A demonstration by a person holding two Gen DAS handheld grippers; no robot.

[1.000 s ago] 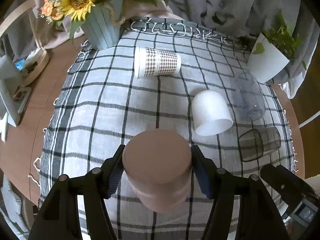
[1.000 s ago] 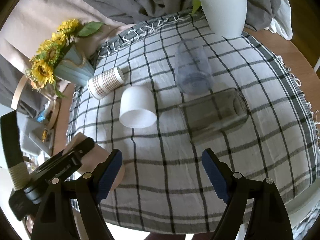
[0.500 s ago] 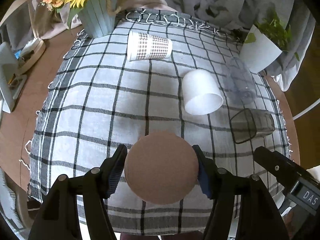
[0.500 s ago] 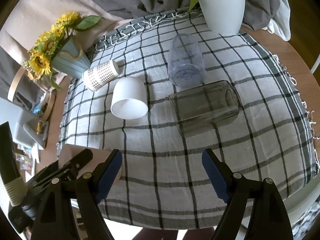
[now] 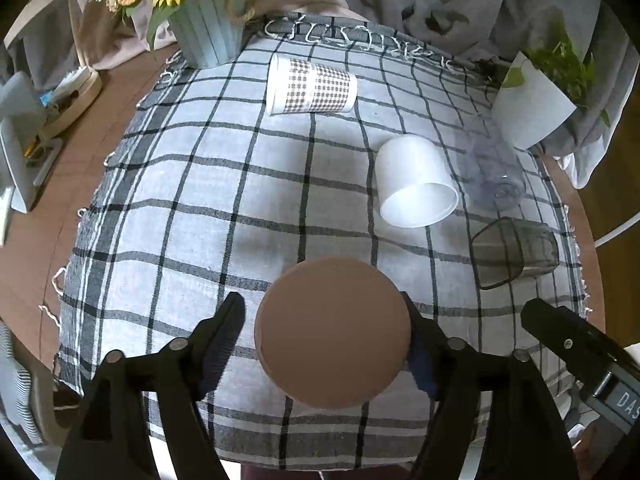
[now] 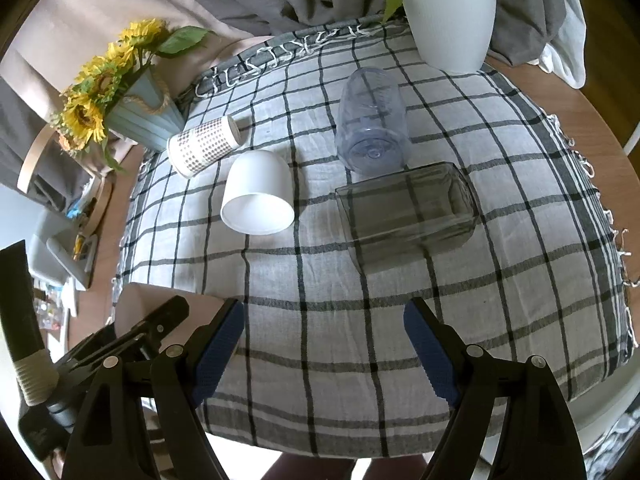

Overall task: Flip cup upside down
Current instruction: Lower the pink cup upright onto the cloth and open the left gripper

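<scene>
A pinkish-brown cup (image 5: 332, 332) stands upside down near the front edge of the checked cloth (image 5: 200, 208), its flat base facing the left wrist camera. My left gripper (image 5: 324, 332) straddles it; the left finger stands a little clear of the cup and the right finger is at its side. The cup also shows in the right wrist view (image 6: 136, 304), behind the left gripper (image 6: 152, 328). My right gripper (image 6: 324, 348) is open and empty above the front of the cloth (image 6: 520, 300).
A checked paper cup (image 5: 312, 86), a white cup (image 5: 414, 180), a clear bluish cup (image 6: 372, 128) and a smoky square glass (image 6: 408, 216) lie on their sides. A sunflower vase (image 5: 204, 28) stands at back left, a white plant pot (image 6: 448, 20) at back right.
The left gripper has tipped the brown cup over until its base faces the camera and set it low at the cloth's front, and its left finger now stands off the cup. The right gripper stayed open.
</scene>
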